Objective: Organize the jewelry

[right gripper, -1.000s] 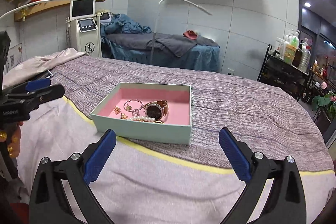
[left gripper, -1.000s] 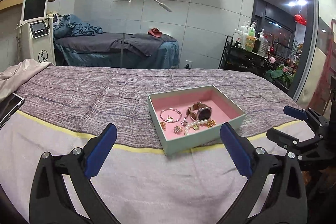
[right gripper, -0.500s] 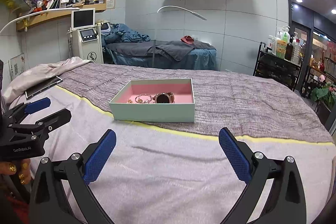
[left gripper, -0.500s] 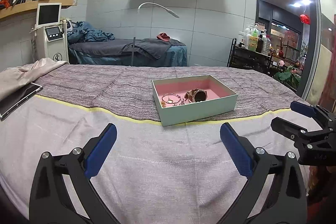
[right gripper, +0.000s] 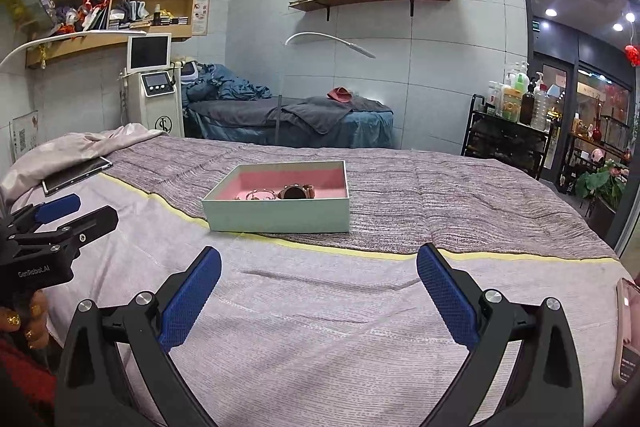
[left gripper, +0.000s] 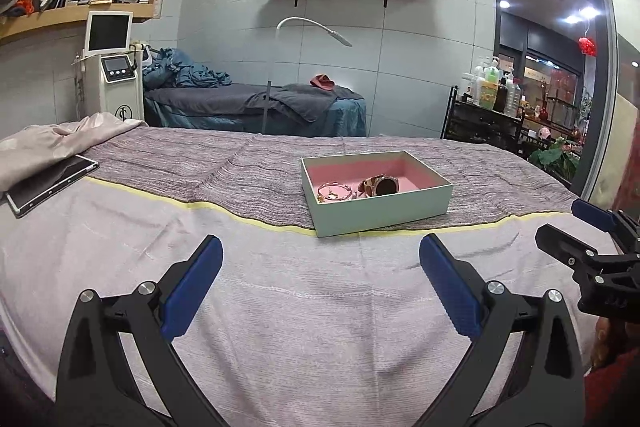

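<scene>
A pale green box (left gripper: 384,211) with a pink lining sits on the bed; it also shows in the right wrist view (right gripper: 280,215). Inside lie a brown-strapped watch (left gripper: 380,185), a bangle (left gripper: 334,191) and small gold pieces; the watch also shows in the right wrist view (right gripper: 296,192). My left gripper (left gripper: 320,267) is open and empty, well short of the box. My right gripper (right gripper: 318,275) is open and empty, also back from the box. Each gripper appears at the edge of the other's view.
The bed has a grey-purple woven blanket (left gripper: 248,167) over a pale sheet (left gripper: 300,307). A tablet (left gripper: 48,183) lies at the left by a crumpled beige cloth. A phone (right gripper: 626,331) lies at the right edge. A trolley with bottles (right gripper: 508,131) stands beyond.
Both grippers have pulled back and lowered away from the box, which now looks smaller and farther. Both stay open and empty.
</scene>
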Motion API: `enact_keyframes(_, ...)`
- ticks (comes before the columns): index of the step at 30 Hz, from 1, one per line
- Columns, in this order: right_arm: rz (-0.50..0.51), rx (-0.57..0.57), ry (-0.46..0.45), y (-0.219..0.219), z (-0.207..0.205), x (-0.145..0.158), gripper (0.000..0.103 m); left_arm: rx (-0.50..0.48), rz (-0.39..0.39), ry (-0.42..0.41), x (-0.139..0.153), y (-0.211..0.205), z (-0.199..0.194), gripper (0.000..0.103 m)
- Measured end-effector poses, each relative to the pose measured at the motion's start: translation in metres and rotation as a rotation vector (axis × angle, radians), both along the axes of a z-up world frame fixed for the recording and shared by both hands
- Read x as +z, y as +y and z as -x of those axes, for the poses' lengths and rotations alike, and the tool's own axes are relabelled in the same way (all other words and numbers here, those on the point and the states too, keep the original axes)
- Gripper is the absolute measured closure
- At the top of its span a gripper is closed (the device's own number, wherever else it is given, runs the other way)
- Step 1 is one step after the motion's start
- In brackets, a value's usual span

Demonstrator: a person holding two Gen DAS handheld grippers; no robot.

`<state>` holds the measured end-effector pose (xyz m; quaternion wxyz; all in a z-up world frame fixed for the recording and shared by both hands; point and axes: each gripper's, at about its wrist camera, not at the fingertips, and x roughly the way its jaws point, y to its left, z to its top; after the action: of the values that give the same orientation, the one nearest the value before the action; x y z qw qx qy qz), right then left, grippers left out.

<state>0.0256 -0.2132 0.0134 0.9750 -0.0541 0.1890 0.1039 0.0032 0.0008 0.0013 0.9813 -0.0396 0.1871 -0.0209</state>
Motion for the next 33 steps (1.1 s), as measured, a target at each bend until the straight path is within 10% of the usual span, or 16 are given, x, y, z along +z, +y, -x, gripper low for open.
enact_keyframes(33, 0.014, -0.004, 0.021, 0.0053, -0.0077, -0.0018, 0.007, -0.005, -0.025, -0.032, -0.0015, -0.0029, -0.0039, 0.006)
